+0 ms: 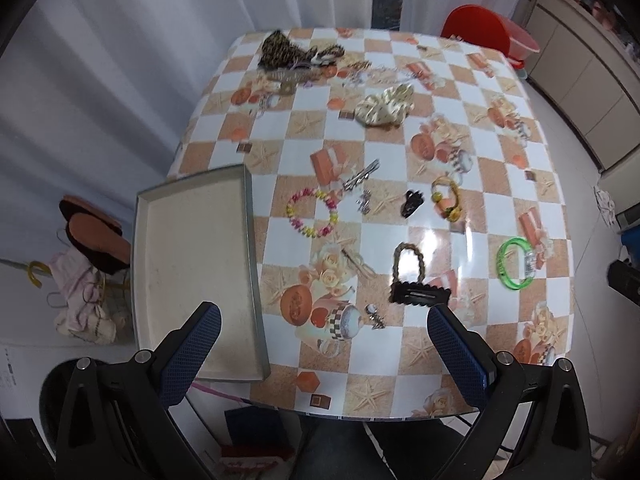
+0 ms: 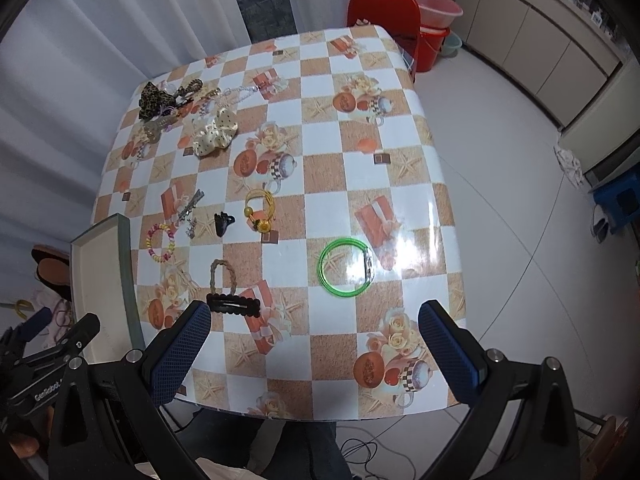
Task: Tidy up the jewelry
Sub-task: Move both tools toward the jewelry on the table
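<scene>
Jewelry lies scattered on the checked table (image 1: 400,152). An empty grey tray (image 1: 192,264) sits at its left edge. A pink-yellow bead bracelet (image 1: 311,213), silver clips (image 1: 360,178), a black claw clip (image 1: 412,202), a yellow hair tie (image 1: 446,198), a braided ring with a black snap clip (image 1: 416,280) and a green bangle (image 1: 516,262) lie mid-table. My left gripper (image 1: 324,344) hovers open over the near edge, beside the tray. My right gripper (image 2: 316,340) is open above the near edge, short of the green bangle (image 2: 346,266). Nothing is held.
A cream scrunchie (image 1: 384,105), a leopard scrunchie (image 1: 280,50) and chains lie at the far side. A red chair (image 2: 384,8) and red bucket (image 2: 438,12) stand beyond the table. White curtains hang on the left; cabinets line the right. Slippers and clothes lie on the floor to the left.
</scene>
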Available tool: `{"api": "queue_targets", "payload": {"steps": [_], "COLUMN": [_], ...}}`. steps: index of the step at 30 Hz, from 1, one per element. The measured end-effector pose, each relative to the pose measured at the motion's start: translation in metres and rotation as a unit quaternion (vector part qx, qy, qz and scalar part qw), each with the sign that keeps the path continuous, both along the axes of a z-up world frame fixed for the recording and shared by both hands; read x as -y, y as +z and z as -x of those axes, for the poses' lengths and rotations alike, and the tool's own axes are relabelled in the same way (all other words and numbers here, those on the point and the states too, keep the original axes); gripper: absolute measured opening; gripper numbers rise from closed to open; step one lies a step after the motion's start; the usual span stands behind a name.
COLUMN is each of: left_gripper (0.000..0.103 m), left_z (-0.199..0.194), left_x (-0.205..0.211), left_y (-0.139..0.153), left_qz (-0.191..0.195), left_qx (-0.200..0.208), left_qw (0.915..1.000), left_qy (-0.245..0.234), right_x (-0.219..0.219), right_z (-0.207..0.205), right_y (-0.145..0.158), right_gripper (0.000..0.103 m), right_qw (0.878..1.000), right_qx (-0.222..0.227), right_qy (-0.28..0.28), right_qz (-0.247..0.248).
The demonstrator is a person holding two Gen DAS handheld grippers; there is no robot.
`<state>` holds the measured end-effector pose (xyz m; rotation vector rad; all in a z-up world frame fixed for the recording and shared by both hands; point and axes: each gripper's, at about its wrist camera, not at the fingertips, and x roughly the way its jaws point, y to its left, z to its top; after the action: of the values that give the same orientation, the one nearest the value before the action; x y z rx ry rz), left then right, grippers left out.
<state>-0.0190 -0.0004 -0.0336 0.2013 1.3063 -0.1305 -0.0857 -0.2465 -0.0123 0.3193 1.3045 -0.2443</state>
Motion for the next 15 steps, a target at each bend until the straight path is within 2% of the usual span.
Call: {"api": "queue_targets", "payload": {"steps": [7,13,14,15], "left_gripper": [0.103,0.103,0.096,0.094], "left_z": [-0.002,-0.012,-0.017,-0.022], "left_x": [0.004,0.013,0.016,0.018], "left_y": [-0.042,-0.069,-0.073,-0.078], "left_qz": [0.019,0.026,0.021,0.016], "left_qx": [-0.047,-0.050,-0.048,-0.049], "left_qw": [0.9987,0.9982,0.9984,0.9983], "left_qy": [-0.007,-0.019,-0.022,-0.026], "right_x": [0.015,0.028,0.030,0.032], "right_z": [0.001,0.002,0.001,0.000], "right_y": [-0.032,-0.068,-0.073,-0.079], "right_gripper": [0.103,0.103,0.103,0.103], "right_qw": [0.999,0.999,0.999,0.998], "right_qx": [-0.029,-0.035,-0.035,-0.036], "right_qy": [-0.012,-0.026,-0.028,-0.032], "right_qz": [-0.023,-0.032,-0.029,-0.027]}}
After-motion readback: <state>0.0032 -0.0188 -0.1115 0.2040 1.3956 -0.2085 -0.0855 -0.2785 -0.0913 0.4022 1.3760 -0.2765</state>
